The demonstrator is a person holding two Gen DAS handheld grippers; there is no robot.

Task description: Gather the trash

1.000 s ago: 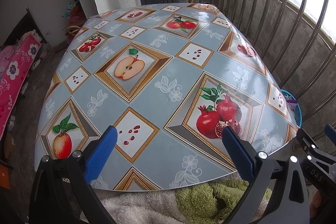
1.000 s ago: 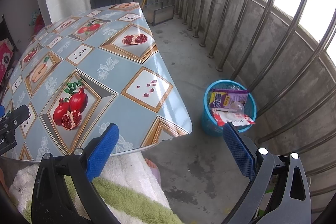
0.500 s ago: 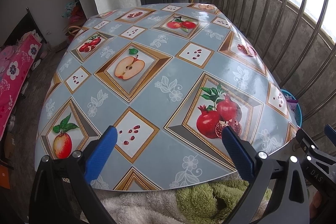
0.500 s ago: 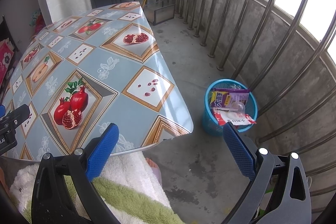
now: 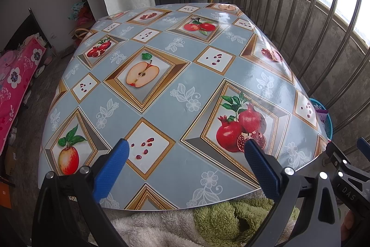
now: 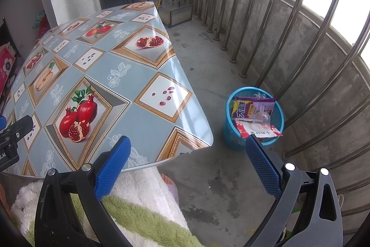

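Observation:
A blue mesh trash basket (image 6: 231, 138) stands on the concrete floor right of the table. It holds a purple and yellow snack wrapper (image 6: 251, 108), a red and white wrapper (image 6: 263, 131) and a clear plastic cup (image 6: 262, 119). Its rim also shows in the left wrist view (image 5: 326, 117). My left gripper (image 5: 185, 152) is open and empty above the near edge of the table (image 5: 175, 75). My right gripper (image 6: 187, 152) is open and empty, off the table's near right corner (image 6: 143, 112), with the basket beyond its right finger.
The table has a fruit-pattern cloth with no loose items on it. Metal railing bars (image 6: 300, 43) and a concrete wall close the right side. A metal frame (image 6: 178, 13) stands on the floor at the back. A fluffy white and green garment (image 6: 138, 207) lies below the grippers.

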